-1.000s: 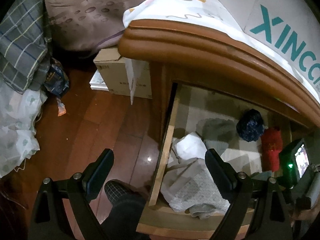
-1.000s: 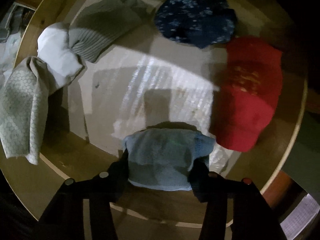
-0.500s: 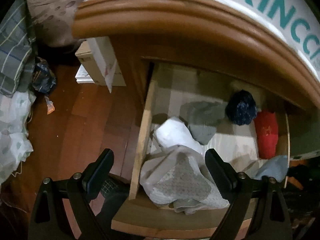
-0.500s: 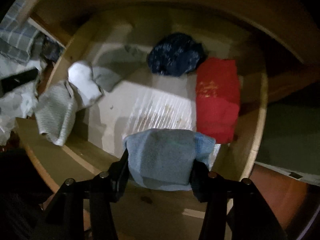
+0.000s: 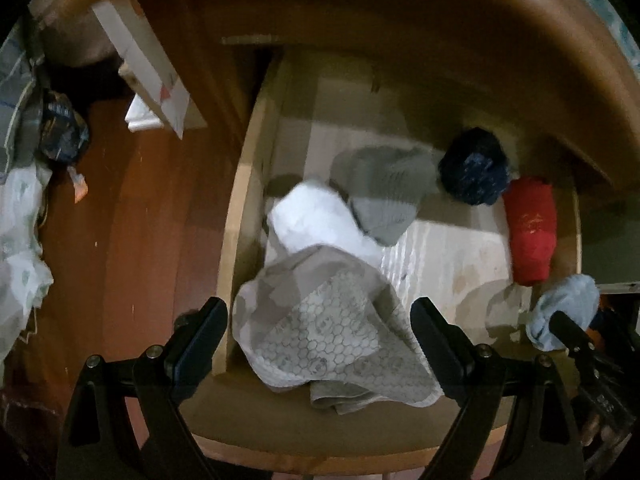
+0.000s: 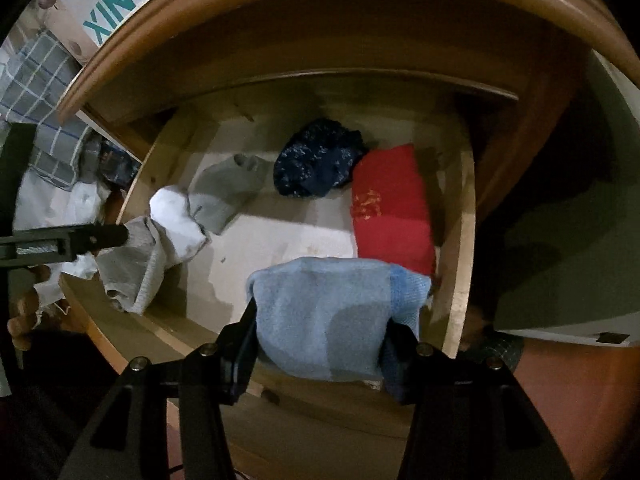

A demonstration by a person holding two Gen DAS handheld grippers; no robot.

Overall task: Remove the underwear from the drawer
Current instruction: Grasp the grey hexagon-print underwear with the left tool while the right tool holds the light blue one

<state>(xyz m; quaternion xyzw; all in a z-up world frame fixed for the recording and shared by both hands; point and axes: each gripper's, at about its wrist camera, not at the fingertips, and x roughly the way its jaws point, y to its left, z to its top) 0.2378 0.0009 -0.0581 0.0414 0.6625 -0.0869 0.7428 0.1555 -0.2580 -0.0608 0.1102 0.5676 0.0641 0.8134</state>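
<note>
The right gripper (image 6: 320, 328) is clamped on a light blue underwear (image 6: 324, 316), both pads pressed into the bundled cloth, which bulges out above and between them; it is held over the front right corner of the open wooden drawer (image 6: 464, 240), clear of the drawer floor. In the left wrist view the same blue bundle (image 5: 568, 308) shows at the drawer's right front corner with the right gripper's dark finger across it. The left gripper (image 5: 320, 332) points down over the drawer's front left corner with its jaws spread wide and nothing pinched; a grey honeycomb-patterned cloth (image 5: 340, 328) lies below and between the fingers, draped over the drawer's front edge, and whether the pads touch it cannot be told. Just behind that cloth, further into the drawer, sits a crumpled white garment (image 5: 316, 216), touching a grey ribbed garment (image 5: 388, 188) beyond it. Along the drawer's right side lies a folded red garment (image 6: 392, 208) with a small gold mark, and just beside it, toward the drawer's back, a dark blue speckled bundle (image 6: 320, 156). Above the drawer's back curves the cabinet's wooden top edge (image 6: 360, 12). Left of the drawer, on the reddish wood floor (image 5: 132, 216), stands a cardboard box (image 5: 148, 72).
</note>
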